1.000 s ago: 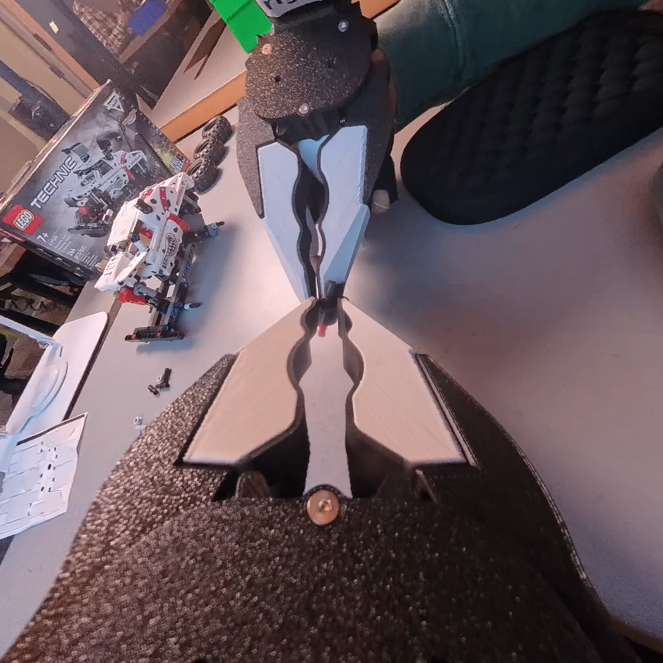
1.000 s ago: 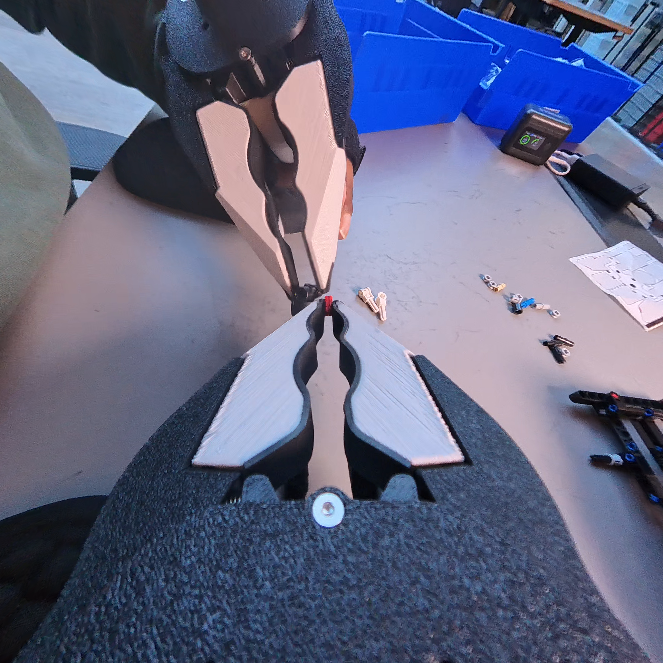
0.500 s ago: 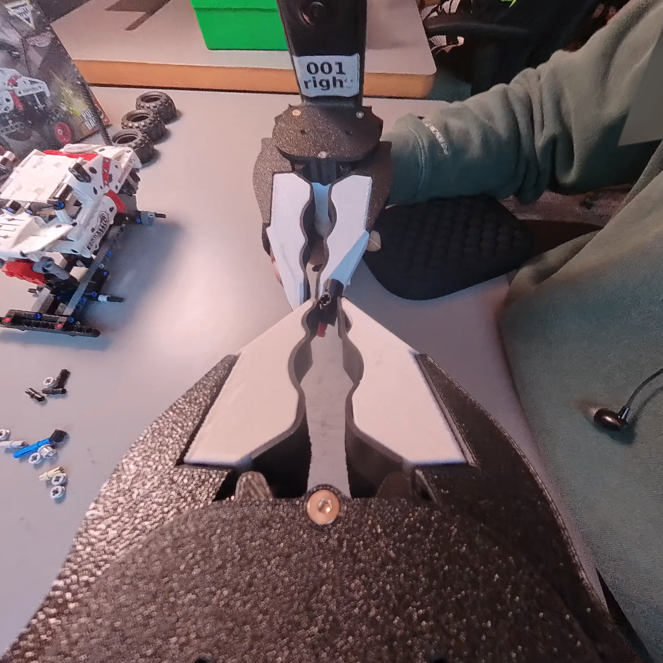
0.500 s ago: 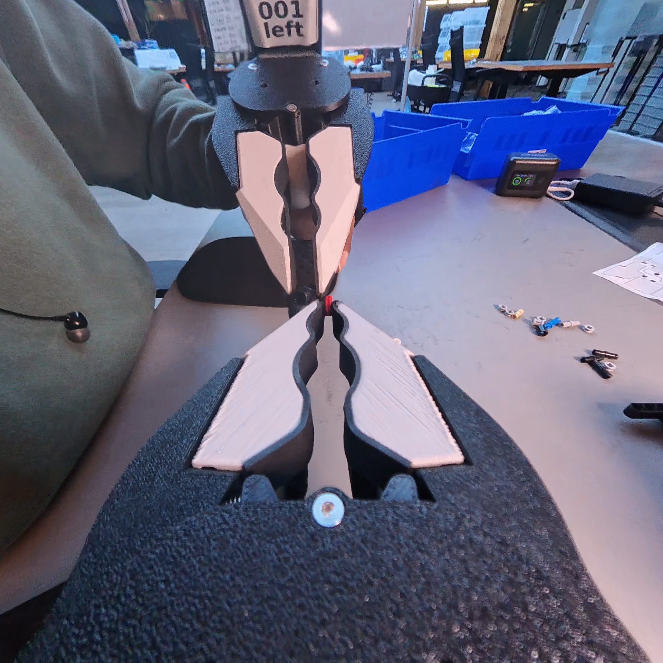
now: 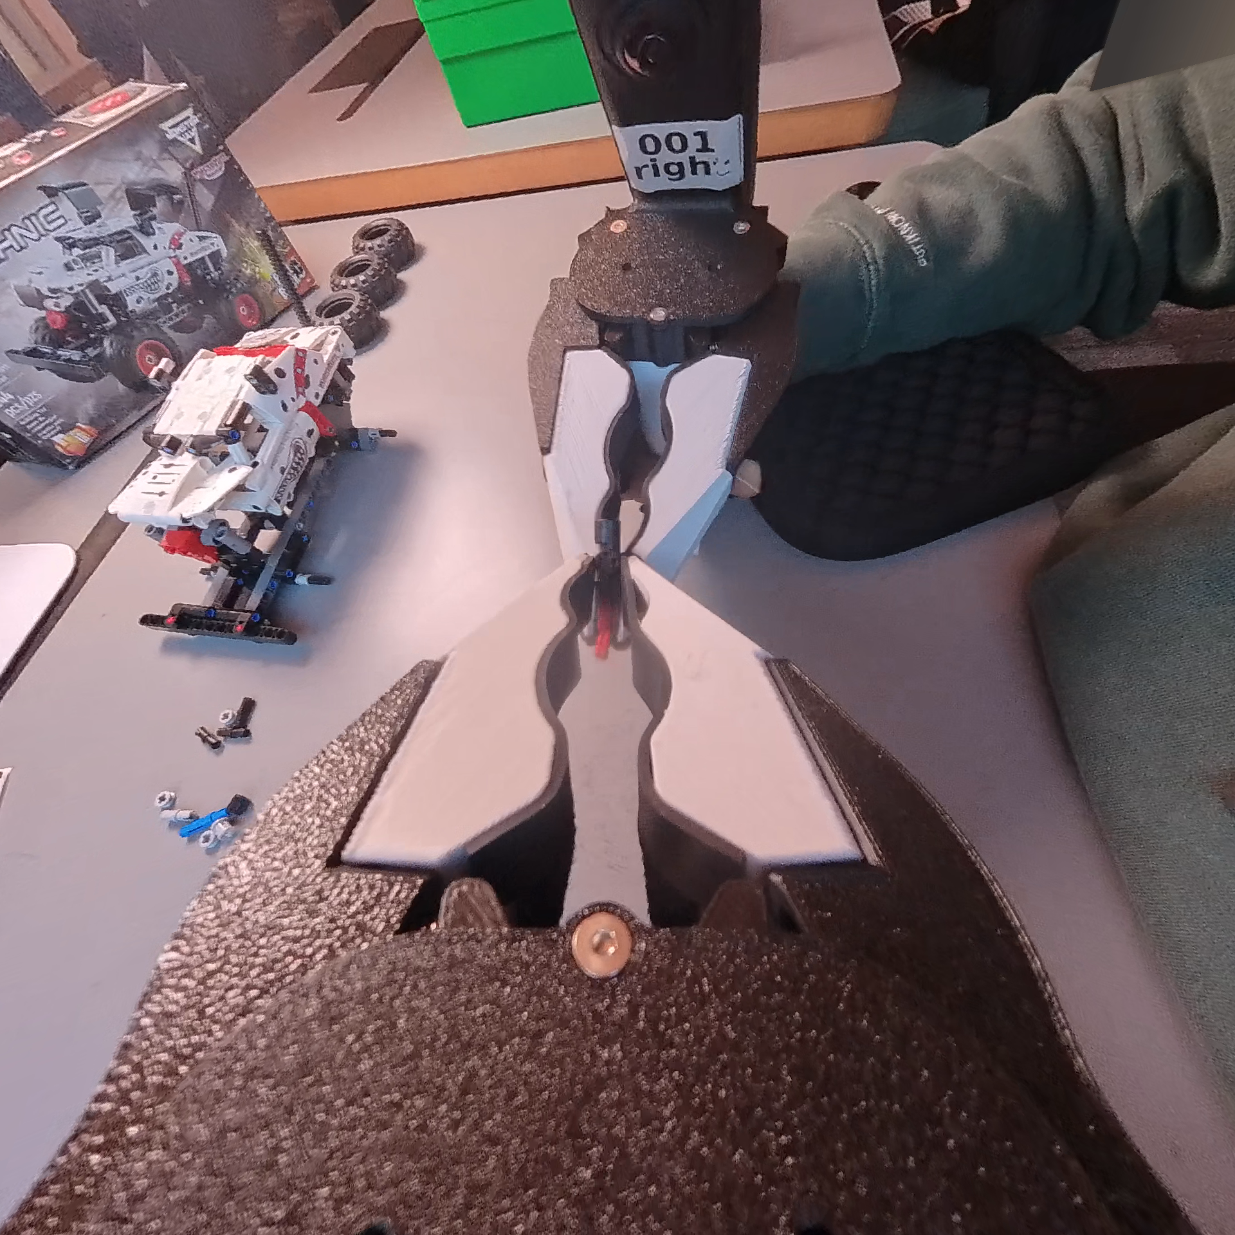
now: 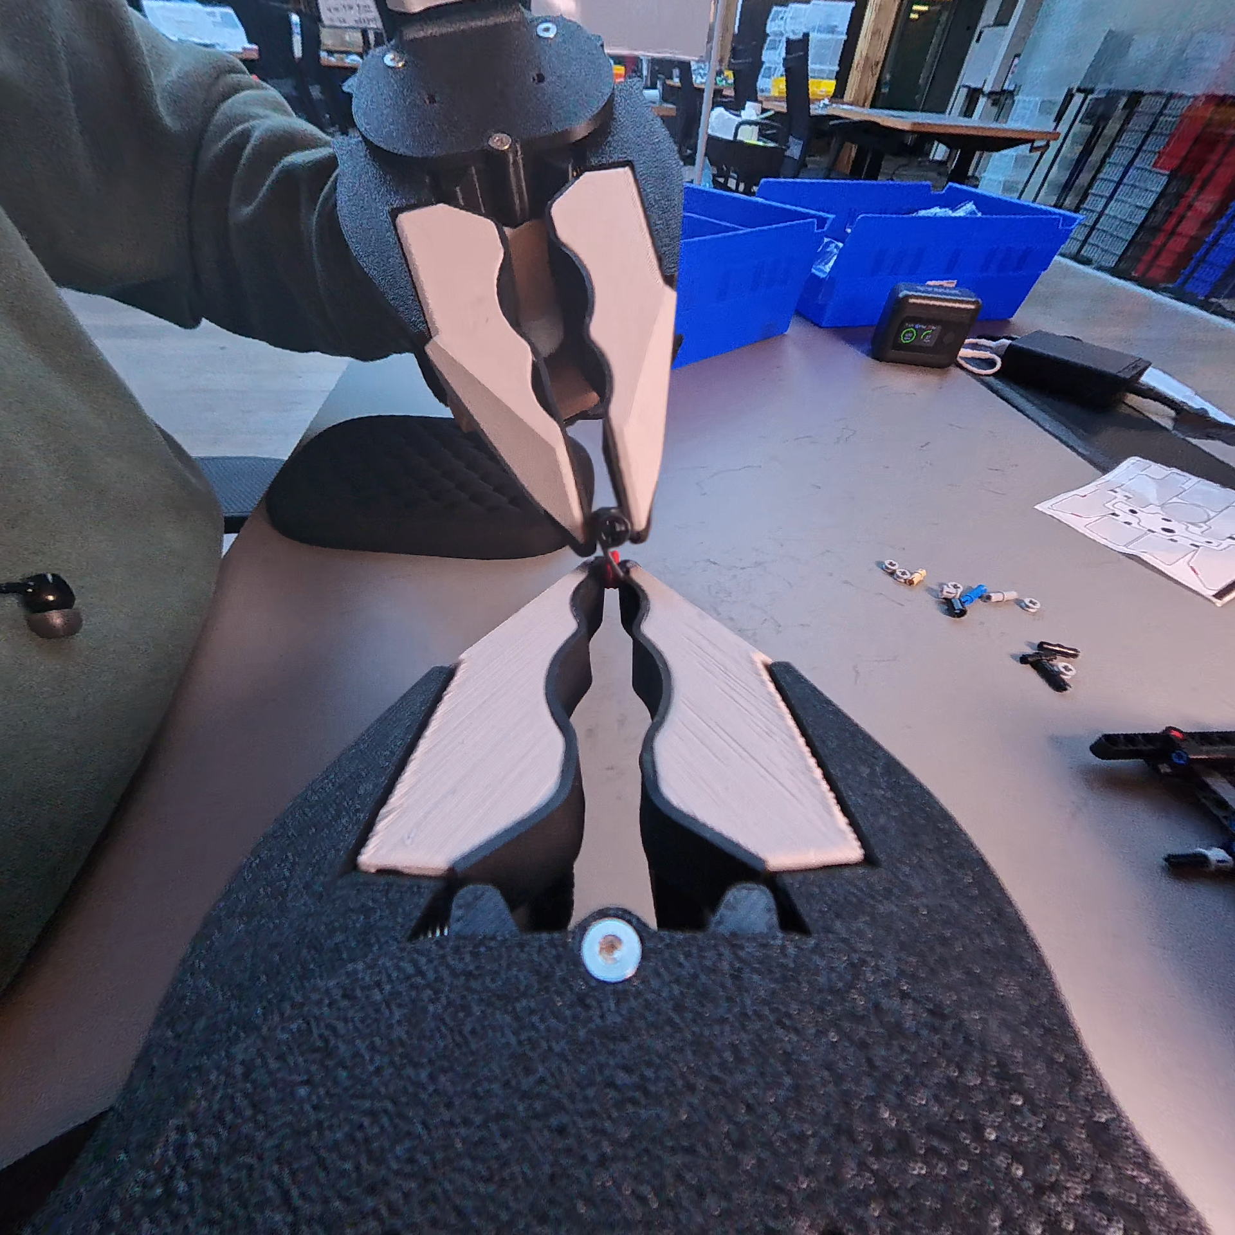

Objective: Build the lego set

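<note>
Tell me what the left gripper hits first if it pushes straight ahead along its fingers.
Probably the right gripper: its tips sit nose to nose with the left gripper, joined by the small black-and-red piece. Depth is unclear.

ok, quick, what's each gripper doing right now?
Left gripper: shut on a small black piece.
Right gripper: shut on a red pin.

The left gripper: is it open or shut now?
Shut. The left gripper has its tips pinched on a small black-and-red lego piece, no free gap beside it.
</note>
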Motion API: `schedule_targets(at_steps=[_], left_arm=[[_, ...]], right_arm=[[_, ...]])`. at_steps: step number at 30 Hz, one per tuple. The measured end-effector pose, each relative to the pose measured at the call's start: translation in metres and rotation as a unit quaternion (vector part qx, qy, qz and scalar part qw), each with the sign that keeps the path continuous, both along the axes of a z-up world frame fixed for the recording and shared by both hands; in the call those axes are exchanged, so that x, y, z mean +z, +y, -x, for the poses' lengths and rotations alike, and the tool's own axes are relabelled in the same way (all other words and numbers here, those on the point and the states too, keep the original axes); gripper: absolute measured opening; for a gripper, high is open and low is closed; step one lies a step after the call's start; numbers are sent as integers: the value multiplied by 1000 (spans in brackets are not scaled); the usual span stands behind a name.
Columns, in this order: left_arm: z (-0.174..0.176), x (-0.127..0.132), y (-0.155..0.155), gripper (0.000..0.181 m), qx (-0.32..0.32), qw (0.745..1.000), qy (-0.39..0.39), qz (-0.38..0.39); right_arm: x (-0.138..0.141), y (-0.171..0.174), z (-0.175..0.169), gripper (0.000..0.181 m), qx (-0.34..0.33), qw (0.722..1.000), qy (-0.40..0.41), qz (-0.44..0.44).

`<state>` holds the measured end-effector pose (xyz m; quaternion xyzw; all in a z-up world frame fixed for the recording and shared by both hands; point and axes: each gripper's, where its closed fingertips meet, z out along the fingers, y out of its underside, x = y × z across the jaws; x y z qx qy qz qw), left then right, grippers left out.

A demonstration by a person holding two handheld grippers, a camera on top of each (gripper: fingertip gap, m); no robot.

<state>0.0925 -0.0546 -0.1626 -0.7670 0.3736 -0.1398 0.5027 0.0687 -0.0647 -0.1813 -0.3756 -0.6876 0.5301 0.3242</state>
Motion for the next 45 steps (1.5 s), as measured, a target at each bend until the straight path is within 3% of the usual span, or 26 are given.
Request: schedule_targets(at_steps=[13,24,26,28,30,33,38,45], left_arm=[[-1,-12,-8,5,-17,998,37,40],[-3,-30,-13,5,-20,995,55,81],[-5,-24,-15,4,-36,997,21,72],[-7,-5,-18,4,-58,993,-75,68],[-3,12,-20,4,-68,982,-161,77],[7,17,-20,5,-70,964,-235,102],[1,-4,-24,5,-82,960,-222,152],[-10,-21,-22,5,-91,962,-167,196]], right_arm=[[-10,-6,-1,3,5,999,-13,-45],[-30,-5,-3,2,-16,983,-45,-177],[-26,-7,-5,3,-9,985,-37,-167],[-14,-10,-8,3,4,992,-16,-123],[-9,-4,-11,3,10,995,-6,-99],[8,7,-20,3,16,999,20,-42],[42,7,-34,2,43,997,49,-49],[15,-5,-33,2,94,989,-37,-104]])
